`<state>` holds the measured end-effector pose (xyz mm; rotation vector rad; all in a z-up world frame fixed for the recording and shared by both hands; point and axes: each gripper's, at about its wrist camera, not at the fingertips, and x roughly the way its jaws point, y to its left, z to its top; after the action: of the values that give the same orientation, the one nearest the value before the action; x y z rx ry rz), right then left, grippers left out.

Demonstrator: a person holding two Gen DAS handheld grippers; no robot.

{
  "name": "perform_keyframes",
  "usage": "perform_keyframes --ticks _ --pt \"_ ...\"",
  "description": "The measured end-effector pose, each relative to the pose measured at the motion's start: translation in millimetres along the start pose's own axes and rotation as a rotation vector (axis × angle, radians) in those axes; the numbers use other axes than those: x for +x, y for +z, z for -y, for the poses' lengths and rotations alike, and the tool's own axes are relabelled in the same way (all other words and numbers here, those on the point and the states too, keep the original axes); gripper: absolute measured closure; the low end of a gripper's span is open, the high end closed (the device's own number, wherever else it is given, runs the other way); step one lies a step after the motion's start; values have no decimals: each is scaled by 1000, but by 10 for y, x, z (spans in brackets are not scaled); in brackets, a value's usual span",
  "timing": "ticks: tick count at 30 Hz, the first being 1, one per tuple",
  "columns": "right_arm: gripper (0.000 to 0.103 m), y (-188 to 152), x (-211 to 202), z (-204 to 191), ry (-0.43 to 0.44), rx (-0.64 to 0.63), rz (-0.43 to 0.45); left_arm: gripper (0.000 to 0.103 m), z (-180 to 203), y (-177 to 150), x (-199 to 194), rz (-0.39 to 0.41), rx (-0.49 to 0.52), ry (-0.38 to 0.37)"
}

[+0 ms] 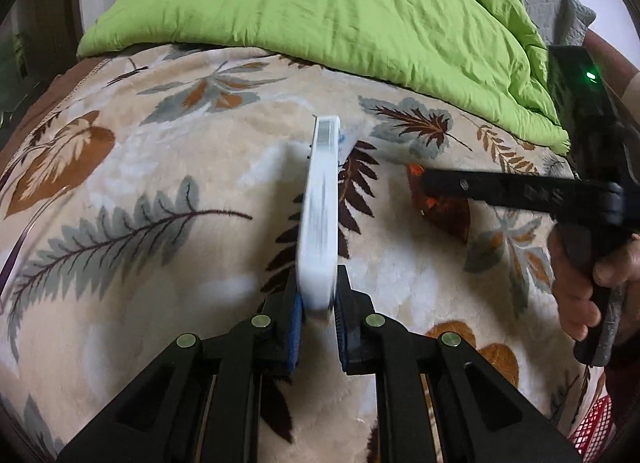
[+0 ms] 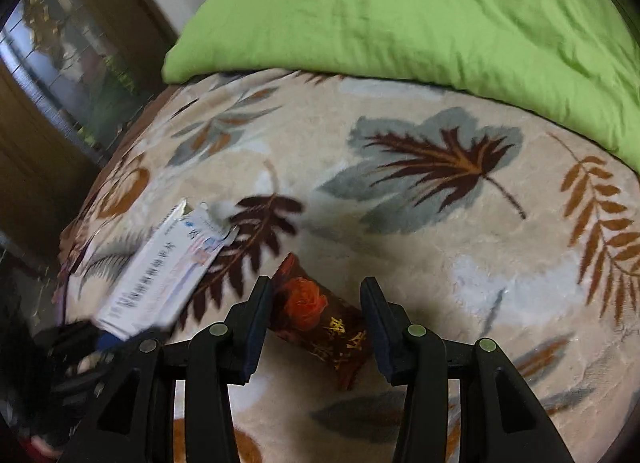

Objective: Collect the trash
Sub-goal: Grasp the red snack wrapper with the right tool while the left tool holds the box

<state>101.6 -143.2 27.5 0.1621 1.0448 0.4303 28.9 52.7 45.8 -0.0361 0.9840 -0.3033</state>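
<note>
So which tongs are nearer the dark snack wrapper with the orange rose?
Right. The right tongs straddle the wrapper, open, on the blanket. The left tongs are off to its left, gripping the white box.

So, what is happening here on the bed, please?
A person is picking up trash from a leaf-patterned blanket with two hand-held tools. The left tool is shut on a flat white box and holds it edge-on above the blanket. The right tool is open, with its fingers on either side of a dark snack wrapper that lies on the blanket, not yet gripped. A green duvet lies behind.
</note>
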Motion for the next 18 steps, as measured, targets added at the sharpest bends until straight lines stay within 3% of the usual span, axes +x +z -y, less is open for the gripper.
perform_keyframes --ticks 5,12,18 --pt "46 -92 -89 -153 6 -100 -12 88 -33 120 186 -36 -10 -26" --pt "45 -141 65 -312 -148 -258 -27 89 -7 161 263 -17 1 -6" --pt "67 -225 29 -261 -264 -225 -4 90 59 96 189 15 3 -5"
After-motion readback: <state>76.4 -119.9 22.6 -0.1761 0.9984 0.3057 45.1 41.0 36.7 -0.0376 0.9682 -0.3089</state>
